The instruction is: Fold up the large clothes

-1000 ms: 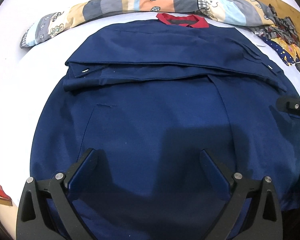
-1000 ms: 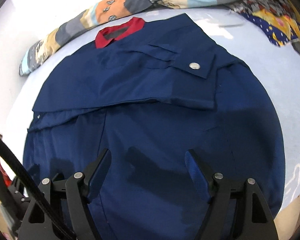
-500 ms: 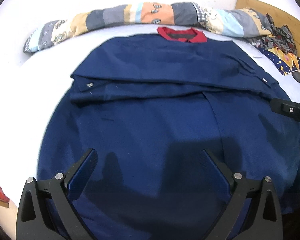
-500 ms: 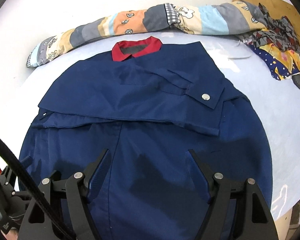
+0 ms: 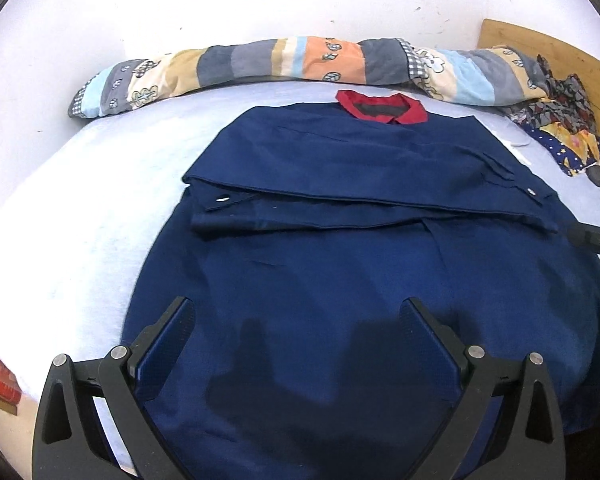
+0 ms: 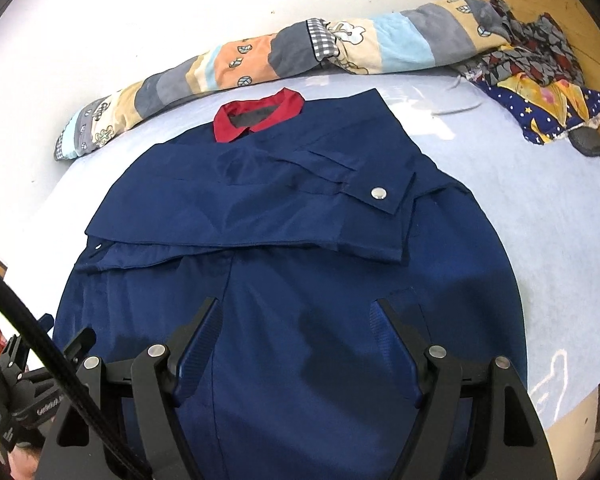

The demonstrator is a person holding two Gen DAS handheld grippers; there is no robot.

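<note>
The navy jacket (image 5: pixel 340 264) lies flat on the bed (image 5: pixel 100 208), red collar (image 5: pixel 381 107) at the far end, both sleeves folded across the chest so their cuffs sit one over the other in a band across the middle. Down at the near hem, the left hand-held gripper (image 5: pixel 296 332) hangs over the cloth with its jaws spread wide, nothing between the pads, only the jacket's lower panel showing through the gap. Same story for the right hand-held gripper (image 6: pixel 298 330): jaws wide apart, empty, poised above the hem on the other side, its shadow dark on the fabric.

The left wrist view catches a snap (image 5: pixel 223 199) on the cuff at the left edge of the jacket, and the tip of the right gripper poking in at the right edge. The right wrist view gives what the left barely shows: the top cuff's big silver snap (image 6: pixel 378 193), plain and clear, plus a black cable (image 6: pixel 32 332) sweeping across the left corner. Beyond the collar, a patchwork quilt (image 6: pixel 292 52) rolled along the wall, and a heap of patterned clothes (image 6: pixel 540 80) at the far right.
</note>
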